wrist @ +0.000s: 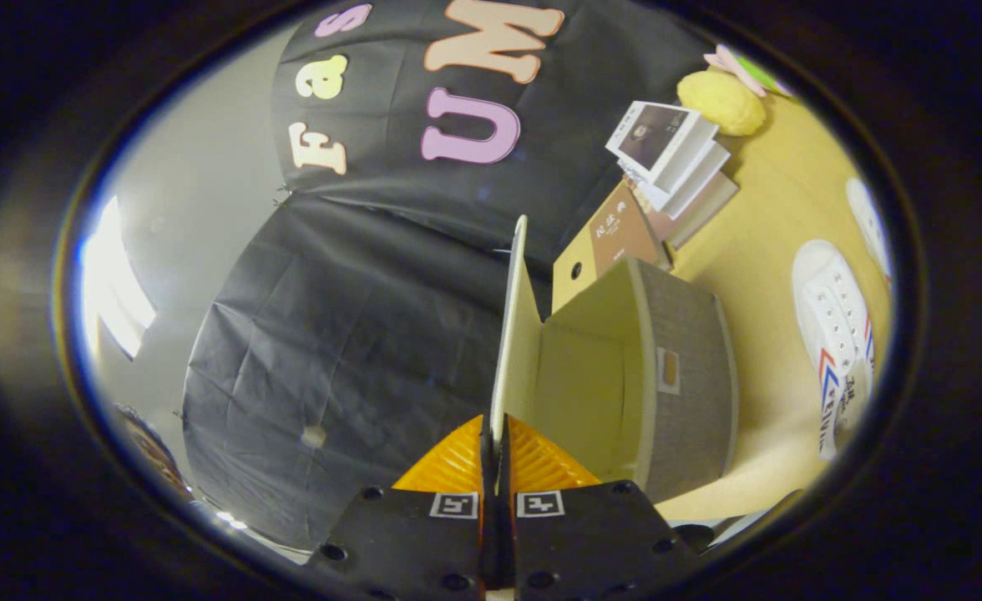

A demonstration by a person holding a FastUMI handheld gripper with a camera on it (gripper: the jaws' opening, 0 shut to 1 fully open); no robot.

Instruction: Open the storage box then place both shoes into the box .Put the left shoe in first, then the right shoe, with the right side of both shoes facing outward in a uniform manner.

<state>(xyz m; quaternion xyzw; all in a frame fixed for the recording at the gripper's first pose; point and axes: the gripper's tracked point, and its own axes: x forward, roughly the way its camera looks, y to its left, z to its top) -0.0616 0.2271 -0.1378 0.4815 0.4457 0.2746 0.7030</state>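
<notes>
**Lid flap pinched, box standing open**

Farthest left, a pale wall with a bright glare patch (115,284) gives way to black cloth (332,334), creased and crinkled, hung as the booth's backdrop; a small light spot sits low on it.

In the middle, the gripper (496,446) has its two ribbed fingers (449,463) closed narrow on the thin edge of the lid (512,334), a flat, stiff flap seen edge-on with a smooth cream inner face; both fingers press on it, one from each side, and the flap runs straight ahead and away from them.

Just beside the flap on the right stands the storage box (683,376); its outer wall is grey woven fabric with a small label patch, its inner walls are plain cream, and its mouth is open toward the flap; its corners are squared and its rim is trimmed pale.

Beyond the box lies a tan cardboard piece with a round hole, then a loose stack of books (666,167), fanned and tilted; past them a lumpy yellow sponge-like object (723,102).

The table (758,242) is smooth mustard yellow; on it, well apart from the box to the right, lies a white canvas shoe (833,334) with laces and red and blue side stripes; a second white shoe (868,219) shows beyond it.
</notes>
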